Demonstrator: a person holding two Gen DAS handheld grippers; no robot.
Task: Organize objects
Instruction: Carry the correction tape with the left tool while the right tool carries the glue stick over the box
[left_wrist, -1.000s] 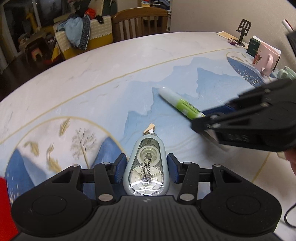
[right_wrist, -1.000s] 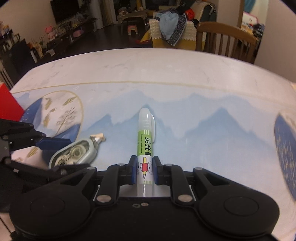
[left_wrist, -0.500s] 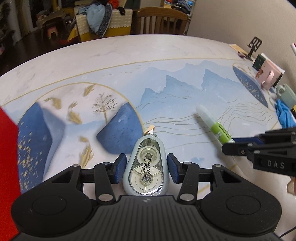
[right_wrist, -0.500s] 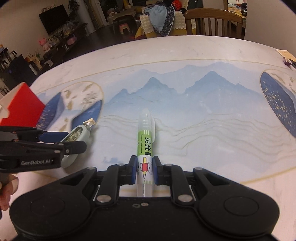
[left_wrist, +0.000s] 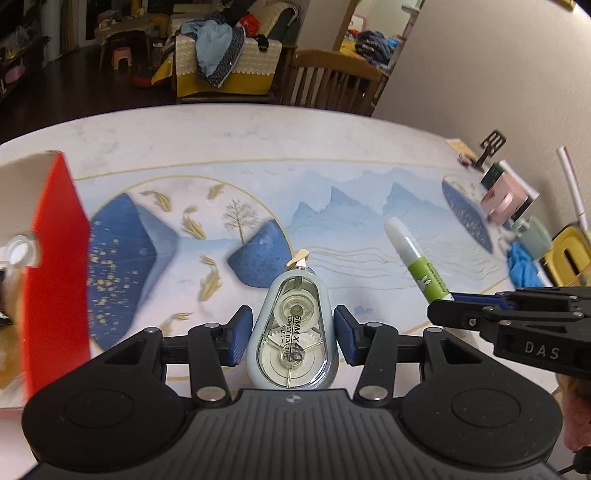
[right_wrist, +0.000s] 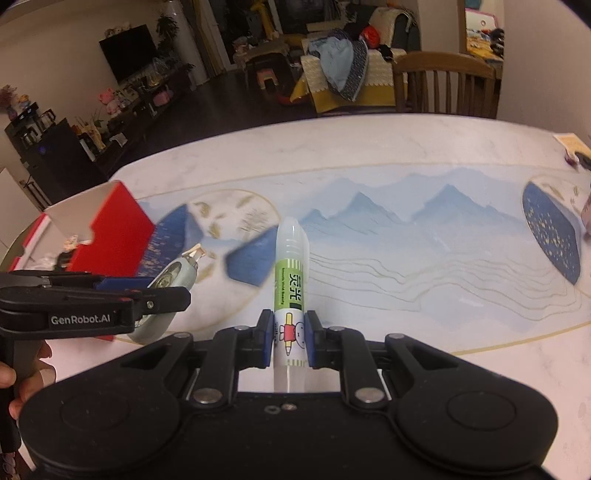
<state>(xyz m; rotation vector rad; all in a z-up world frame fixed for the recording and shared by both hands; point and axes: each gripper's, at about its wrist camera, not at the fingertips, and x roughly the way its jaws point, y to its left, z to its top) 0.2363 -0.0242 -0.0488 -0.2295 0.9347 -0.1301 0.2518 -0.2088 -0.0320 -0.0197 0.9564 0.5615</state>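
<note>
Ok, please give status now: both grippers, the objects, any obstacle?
Left gripper shut on correction tape. Right gripper shut on glue stick. Both above table. Red box at left, path clear.

You have the pale blue correction tape (left_wrist: 291, 341) clamped flat side up between your left blue fingers (left_wrist: 242, 334), its tip pointing forward, lifted above the worktop (left_wrist: 258, 140). Your glue stick (right_wrist: 290, 295), translucent with a green label, sits pinched lengthwise between your right fingers (right_wrist: 266, 341), cap forward. The red box (right_wrist: 118, 225) stands open at the left.
</note>
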